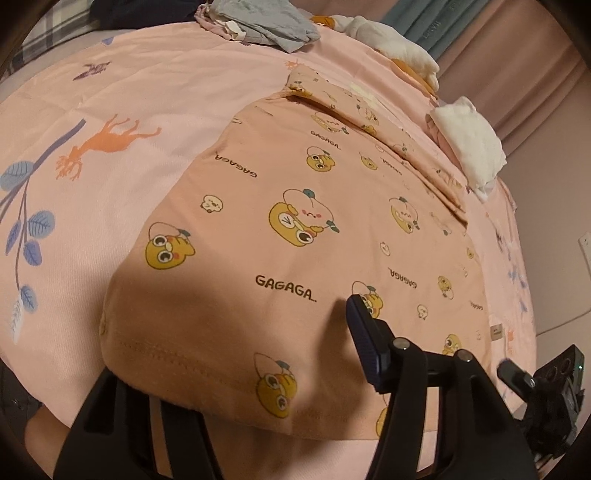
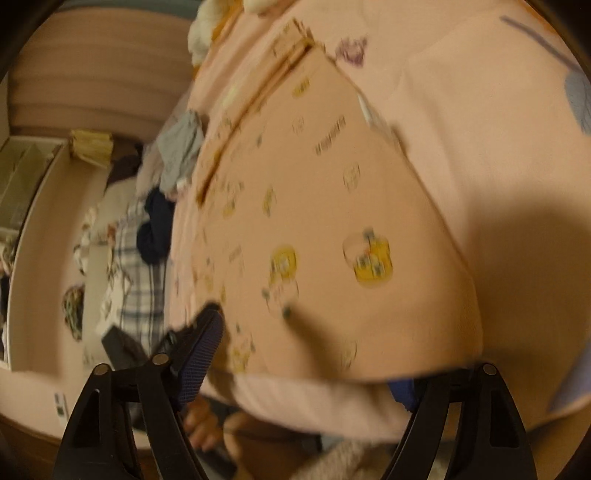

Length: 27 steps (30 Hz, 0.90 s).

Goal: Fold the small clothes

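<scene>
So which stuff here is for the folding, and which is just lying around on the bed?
For the folding:
- the peach cartoon-print shirt, spread flat
- the left tongs at its near hem
- the right tongs at its near edge

Just lying about:
- the grey clothes
- the white fluffy cloth
- the pink bedspread underneath

Peach garment (image 1: 295,229) with yellow cartoon prints; pink bedspread (image 1: 110,110), blue leaves.

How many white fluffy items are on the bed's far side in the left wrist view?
2: one white fluffy item at the right edge beside the peach garment, another farther back near the grey clothes. More may be hidden.
</scene>
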Each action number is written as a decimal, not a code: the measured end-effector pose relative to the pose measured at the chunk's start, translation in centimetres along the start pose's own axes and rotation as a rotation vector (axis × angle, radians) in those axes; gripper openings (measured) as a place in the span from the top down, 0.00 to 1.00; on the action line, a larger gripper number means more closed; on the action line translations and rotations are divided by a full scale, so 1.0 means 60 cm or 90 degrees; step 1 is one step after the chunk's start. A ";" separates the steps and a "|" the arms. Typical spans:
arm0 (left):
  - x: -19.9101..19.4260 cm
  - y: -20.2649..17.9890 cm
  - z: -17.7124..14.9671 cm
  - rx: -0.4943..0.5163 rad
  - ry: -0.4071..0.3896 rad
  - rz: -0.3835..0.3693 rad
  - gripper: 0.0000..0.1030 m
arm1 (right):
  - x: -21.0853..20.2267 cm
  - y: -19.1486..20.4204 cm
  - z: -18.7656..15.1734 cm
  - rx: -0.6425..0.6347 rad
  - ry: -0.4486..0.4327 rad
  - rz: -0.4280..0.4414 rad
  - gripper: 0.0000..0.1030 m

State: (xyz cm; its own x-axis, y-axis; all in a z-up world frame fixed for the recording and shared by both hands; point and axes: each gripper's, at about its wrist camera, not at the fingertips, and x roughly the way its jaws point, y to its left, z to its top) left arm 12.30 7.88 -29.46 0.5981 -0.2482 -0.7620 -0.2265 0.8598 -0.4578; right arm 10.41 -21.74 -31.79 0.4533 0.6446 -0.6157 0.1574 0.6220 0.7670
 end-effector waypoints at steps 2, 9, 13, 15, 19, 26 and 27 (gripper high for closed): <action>-0.001 0.010 0.003 -0.026 0.003 -0.022 0.44 | -0.001 0.006 0.009 -0.010 -0.031 -0.015 0.24; -0.011 0.055 0.001 -0.155 -0.003 -0.040 0.90 | 0.011 0.031 -0.002 -0.113 -0.085 -0.132 0.61; -0.011 0.073 -0.007 -0.210 -0.017 -0.062 0.91 | 0.005 0.015 0.001 -0.103 -0.107 -0.143 0.78; -0.013 0.072 -0.008 -0.213 -0.019 -0.059 0.91 | 0.001 0.003 0.002 -0.103 -0.114 -0.160 1.00; -0.018 0.056 -0.009 -0.190 -0.035 -0.032 0.93 | -0.003 -0.007 -0.003 -0.111 -0.130 -0.154 1.00; -0.020 0.044 -0.020 -0.144 -0.066 0.020 0.93 | 0.005 0.029 -0.027 -0.223 -0.168 -0.254 1.00; -0.020 0.044 -0.020 -0.142 -0.063 0.020 0.93 | 0.002 0.025 -0.024 -0.215 -0.166 -0.244 1.00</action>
State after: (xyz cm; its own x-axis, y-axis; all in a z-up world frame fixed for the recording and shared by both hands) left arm 10.07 9.91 -30.32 0.6580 -0.1678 -0.7341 -0.4040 0.7440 -0.5322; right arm 9.44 -20.08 -30.99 0.6268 0.2403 -0.7412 0.0837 0.9250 0.3707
